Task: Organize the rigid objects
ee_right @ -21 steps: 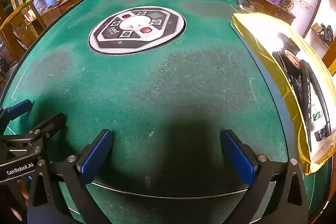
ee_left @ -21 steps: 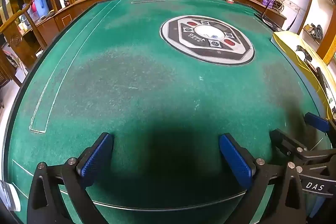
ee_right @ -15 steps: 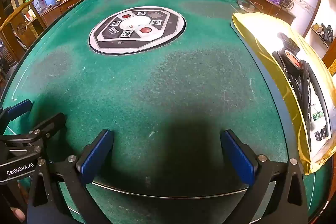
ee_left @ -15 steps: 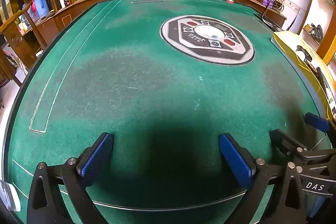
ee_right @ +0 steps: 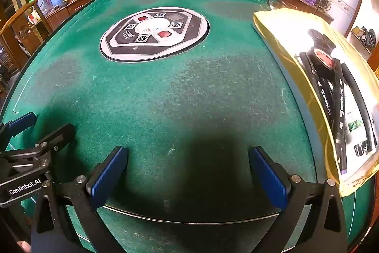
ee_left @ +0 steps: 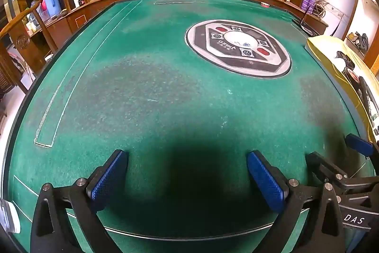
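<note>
**felt_fan:** Green felt tabletop [ee_left: 146,91] fills both wrist views, worn grey in patches. Left gripper [ee_left: 187,178] hangs over the near edge with its blue-padded jaws spread wide, nothing between them but felt and shadow.

**tilewatcher:** Same on the other side. Right gripper [ee_right: 188,176] is spread just as wide, also empty. In its view the left tool pokes in at 9 o'clock.

**felt_fan:** Where's the stuff to sort?

**tilewatcher:** At 3 o'clock in the right view: a shiny yellow plastic bag [ee_right: 293,58] lies along the table's edge, with black strap-like pieces [ee_right: 338,96] and a round black part with a red centre [ee_right: 322,56] showing through. Can't tell exactly what they are. Well apart from both tools.

**felt_fan:** And the round grey-and-black control panel with red buttons [ee_left: 238,49] sits at 1 o'clock in the left view, flush in the felt.
</note>
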`<state>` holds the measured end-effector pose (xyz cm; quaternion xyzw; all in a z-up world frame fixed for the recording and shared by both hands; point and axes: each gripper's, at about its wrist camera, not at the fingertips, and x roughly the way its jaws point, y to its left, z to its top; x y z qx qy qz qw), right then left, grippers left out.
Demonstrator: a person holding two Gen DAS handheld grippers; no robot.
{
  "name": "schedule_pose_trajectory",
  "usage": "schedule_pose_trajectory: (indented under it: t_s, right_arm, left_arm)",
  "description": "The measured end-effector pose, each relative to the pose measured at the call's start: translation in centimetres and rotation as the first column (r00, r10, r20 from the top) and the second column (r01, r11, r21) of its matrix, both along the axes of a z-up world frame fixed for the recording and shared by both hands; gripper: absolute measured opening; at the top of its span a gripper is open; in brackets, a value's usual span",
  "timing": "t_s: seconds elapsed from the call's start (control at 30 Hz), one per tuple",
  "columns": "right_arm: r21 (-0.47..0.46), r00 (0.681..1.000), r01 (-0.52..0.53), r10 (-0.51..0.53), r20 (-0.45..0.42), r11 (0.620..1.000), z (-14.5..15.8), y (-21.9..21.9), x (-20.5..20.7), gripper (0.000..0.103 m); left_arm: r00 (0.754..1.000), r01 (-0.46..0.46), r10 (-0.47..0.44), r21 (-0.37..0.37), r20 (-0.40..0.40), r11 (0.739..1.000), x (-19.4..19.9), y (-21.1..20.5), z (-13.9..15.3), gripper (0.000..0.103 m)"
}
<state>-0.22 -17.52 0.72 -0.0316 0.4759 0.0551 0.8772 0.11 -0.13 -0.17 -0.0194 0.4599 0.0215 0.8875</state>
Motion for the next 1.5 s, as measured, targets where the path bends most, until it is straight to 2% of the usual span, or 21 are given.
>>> schedule_pose_trajectory:
  t_s: [0.87, 1.17, 1.5]
  right_arm:
    - [-0.001, 1.0, 0.0, 0.0, -0.001, 1.0, 0.12, -0.12, 0.1, 0.103]
    - [0.006, 0.998, -0.014, 0.013, 0.067, 1.0, 0.18, -0.43, 0.37, 0.103]
    - [0.006, 0.998, -0.013, 0.013, 0.067, 1.0, 0.12, -0.72, 0.3, 0.103]
  left_arm:
    - [1.0, -0.001, 0.001, -0.001, 0.001, 1.0, 0.06, -0.03, 0.04, 0.102]
    - [1.0, -0.001, 0.001, -0.001, 0.001, 1.0, -0.03, 0.22, 0.09, 0.102]
    - [1.0, -0.001, 0.001, -0.001, 0.002, 1.0, -0.06, 0.2, 0.13, 0.102]
